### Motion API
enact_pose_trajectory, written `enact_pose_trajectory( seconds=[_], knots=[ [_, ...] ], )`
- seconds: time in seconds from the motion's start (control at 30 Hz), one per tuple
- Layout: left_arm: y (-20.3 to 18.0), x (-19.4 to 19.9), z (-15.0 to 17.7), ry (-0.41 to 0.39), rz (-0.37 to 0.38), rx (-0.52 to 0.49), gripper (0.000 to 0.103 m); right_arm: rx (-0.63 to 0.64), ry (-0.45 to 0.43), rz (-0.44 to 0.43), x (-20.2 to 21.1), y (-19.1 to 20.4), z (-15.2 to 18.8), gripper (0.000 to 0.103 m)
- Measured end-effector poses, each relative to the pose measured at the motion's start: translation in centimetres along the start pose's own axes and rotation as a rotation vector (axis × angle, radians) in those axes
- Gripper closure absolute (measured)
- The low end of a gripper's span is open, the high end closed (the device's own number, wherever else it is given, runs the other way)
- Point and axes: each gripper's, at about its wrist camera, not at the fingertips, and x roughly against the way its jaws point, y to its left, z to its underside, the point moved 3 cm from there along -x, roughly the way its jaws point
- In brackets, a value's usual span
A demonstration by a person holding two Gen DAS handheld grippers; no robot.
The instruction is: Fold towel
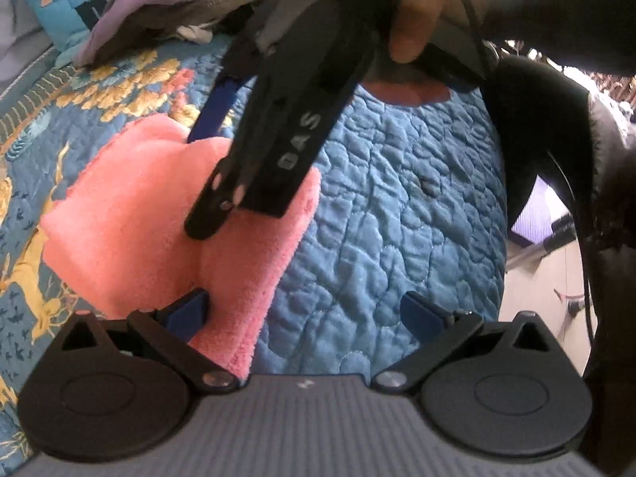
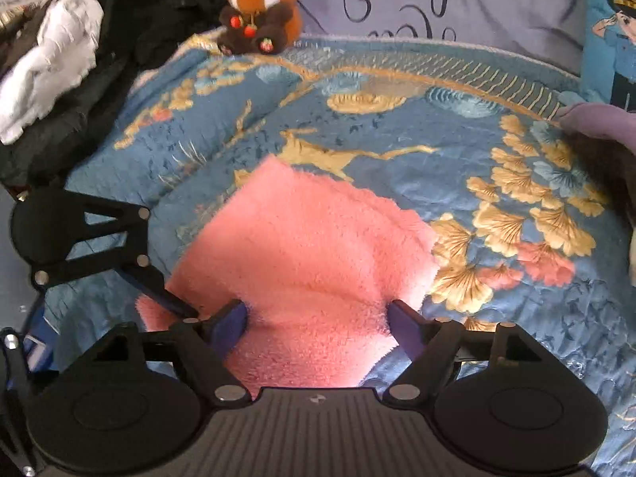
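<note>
Bed w/ blue quilted bedspread [image 2: 357, 127], gold leaf + deer print, fills both views. At far edge beyond the R fingers: red-panda plush [image 2: 260, 8] upright, lilac pillow w/ script [image 2: 477, 4] behind it, cartoon-officer cushion [image 2: 614, 55] far right, dark + white clothes pile [image 2: 79, 51] far left.

Pink towel [image 2: 302, 246] lies on the bedspread, fluffy, partly folded. In R wrist view it spreads fwd from between the fingers, near edge bunched up in the gap. Right gripper [image 2: 318, 328]: blue fingers spread wide, towel sitting between them but not pinched. Released. The other gripper's black linkage shows just left of the R left finger, its tip touching the towel's left corner.

L wrist view: left gripper [image 1: 306, 312] also spread wide, released. Towel [image 1: 159, 246] is at the L-side finger [image 1: 190, 310], touching it and running fwd-left; R-side finger over bare blue quilt. Fwd of the fingers the right gripper [image 1: 222, 183] comes in from above, black arm marked "DAS", its tip down on the towel's top. A hand [image 1: 417, 20] in a dark sleeve grips it. Purple + brown clothes heap [image 1: 179, 4] far fwd-left.
</note>
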Motion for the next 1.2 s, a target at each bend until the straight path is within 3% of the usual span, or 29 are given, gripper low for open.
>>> enact_pose_trajectory(
  seconds=[0.1, 0.17, 0.23, 0.37, 0.43, 0.63, 0.8, 0.9, 1.03, 1.1, 1.13, 1.17, 1.2],
  knots=[
    [0.5, 2.5, 0.2, -0.111, -0.024, 0.091, 0.000, -0.129, -0.097, -0.044, 3.2, -1.0, 0.3, 0.023],
    [1.5, 4.5, 0.8, -0.208, -0.004, 0.200, 0.000, -0.256, -0.134, -0.100, 4.9, -2.1, 1.1, 0.014],
    [3.1, 5.6, 2.0, -0.268, 0.016, 0.329, 0.000, -0.343, -0.120, -0.139, 5.0, -3.0, 2.1, 0.014],
    [7.3, 5.3, 4.5, -0.252, 0.006, 0.576, 0.000, -0.469, -0.058, -0.169, 4.0, -4.4, 3.9, 0.014],
    [8.9, 4.8, 5.6, -0.262, 0.058, 0.685, 0.000, -0.516, -0.057, -0.194, 3.4, -4.7, 4.3, 0.014],
    [10.5, 2.7, 6.7, -0.347, 0.234, 0.806, 0.000, -0.667, -0.061, -0.270, 1.9, -6.0, 4.8, 0.017],
    [11.1, 0.5, 7.4, -0.382, 0.313, 0.886, 0.000, -0.760, -0.097, -0.312, 1.2, -7.2, 5.4, 0.022],
    [11.6, 0.2, 7.8, -0.426, 0.343, 0.929, 0.000, -0.787, -0.097, -0.330, 0.8, -7.5, 5.4, 0.031],
    [12.5, -0.5, 8.3, -0.488, 0.377, 1.005, 0.002, -0.792, -0.078, -0.357, -0.2, -6.9, 5.2, 0.051],
    [12.6, -0.6, 8.3, -0.489, 0.361, 1.017, 0.013, -0.786, -0.065, -0.351, -0.7, -6.5, 5.1, 0.068],
    [12.6, -0.7, 8.3, -0.486, 0.349, 1.021, 0.033, -0.784, -0.059, -0.348, -0.9, -6.2, 5.1, 0.075],
    [12.6, -0.8, 8.2, -0.470, 0.328, 1.024, 0.059, -0.773, -0.067, -0.331, -0.8, -6.0, 5.1, 0.079],
    [12.5, -0.9, 8.2, -0.440, 0.298, 1.026, 0.068, -0.763, -0.074, -0.319, -0.6, -5.8, 5.0, 0.080]
  ],
)
